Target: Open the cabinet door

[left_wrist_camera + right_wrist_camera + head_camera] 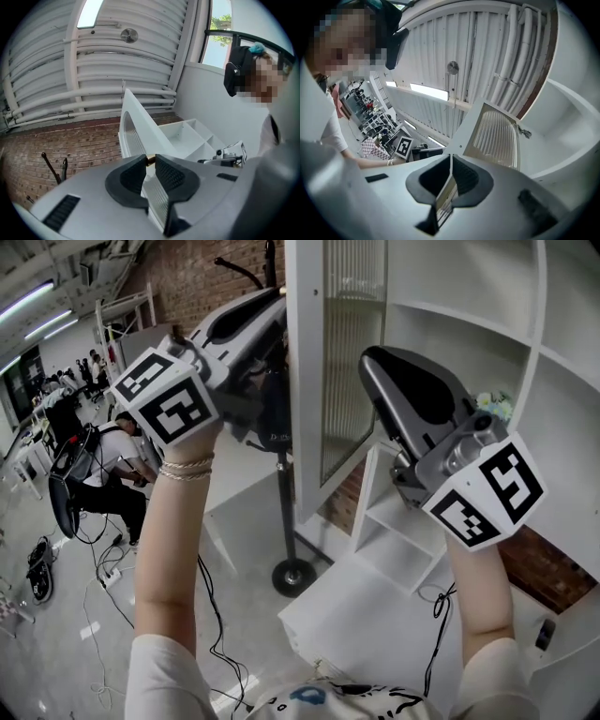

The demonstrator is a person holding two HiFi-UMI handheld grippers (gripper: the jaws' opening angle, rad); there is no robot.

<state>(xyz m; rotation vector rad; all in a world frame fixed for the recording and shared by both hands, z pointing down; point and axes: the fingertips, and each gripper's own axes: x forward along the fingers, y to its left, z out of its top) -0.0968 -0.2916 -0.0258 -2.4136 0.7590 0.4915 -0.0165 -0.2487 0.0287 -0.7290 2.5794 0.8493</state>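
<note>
I count two grippers: my left gripper [149, 161] and my right gripper [451, 161], which makes four jaws. Each carries one marker cube, so there are two: the left cube [169, 399] and the right cube [487, 488]. There is one cabinet [562, 437] with one cabinet door [305, 381]. That door has one ribbed glass panel [352, 362] and one brass knob [149, 160]. One stand [293, 576] rests on a single round foot. One seated person [112, 460] is nearby; the people further back are too small to count.
</note>
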